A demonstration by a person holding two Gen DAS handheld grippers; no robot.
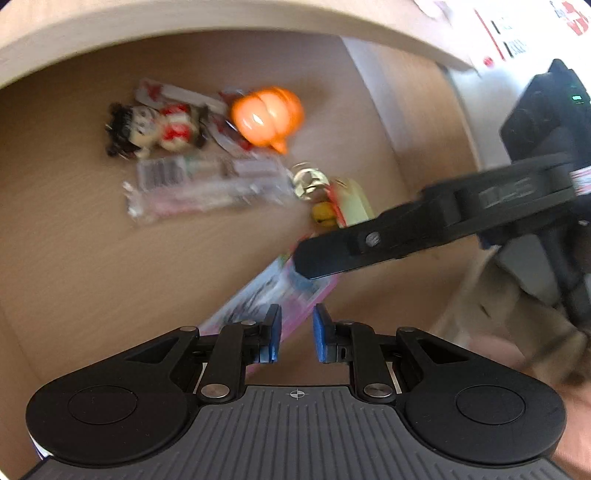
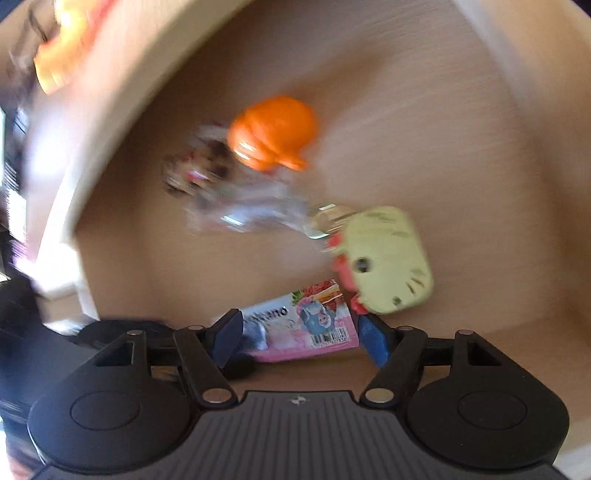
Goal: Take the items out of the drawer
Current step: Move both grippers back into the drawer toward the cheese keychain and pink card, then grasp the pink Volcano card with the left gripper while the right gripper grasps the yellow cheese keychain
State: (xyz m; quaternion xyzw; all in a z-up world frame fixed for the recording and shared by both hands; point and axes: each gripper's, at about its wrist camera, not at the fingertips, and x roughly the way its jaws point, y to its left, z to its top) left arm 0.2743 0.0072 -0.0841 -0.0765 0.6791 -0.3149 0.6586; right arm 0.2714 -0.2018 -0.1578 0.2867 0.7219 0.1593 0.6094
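The open wooden drawer (image 1: 92, 258) holds several small items. A pink snack packet (image 2: 310, 328) lies flat near the front, and my right gripper (image 2: 301, 341) stands open with a finger on either side of it. In the left wrist view one right finger (image 1: 369, 243) reaches over the pink packet (image 1: 258, 295). My left gripper (image 1: 297, 332) hovers just in front of it, open by a narrow gap and holding nothing. Further in lie a yellow cat-face charm (image 2: 388, 258), an orange toy (image 1: 267, 114), a small doll (image 1: 147, 129) and a clear wrapped packet (image 1: 203, 188).
A pale wooden edge (image 1: 184, 26) curves over the far side of the drawer. A brass bell (image 1: 308, 181) lies beside the yellow charm. White papers with red print (image 1: 498, 33) lie beyond the drawer's right wall. Bare drawer floor shows at the left.
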